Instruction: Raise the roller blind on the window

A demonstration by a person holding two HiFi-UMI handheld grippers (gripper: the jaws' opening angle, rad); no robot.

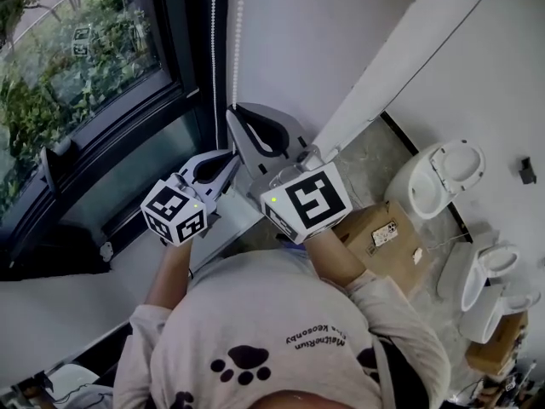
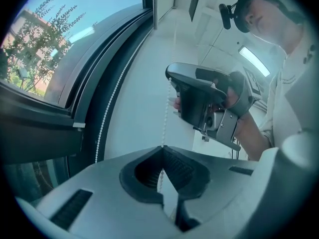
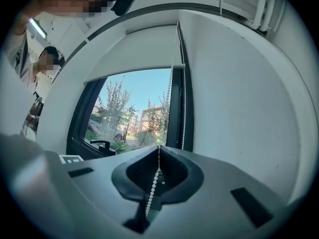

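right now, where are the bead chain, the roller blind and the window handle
bead chain (image 3: 166,103): right gripper view, strand beside the frame
roller blind (image 3: 134,51): right gripper view, middle of its fabric
window handle (image 3: 102,144): right gripper view, its dark lever

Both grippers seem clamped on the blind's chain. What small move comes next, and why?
Probably a short downward pull: left gripper and right gripper are both shut on the bead chain, and the roller blind hangs only partly raised.
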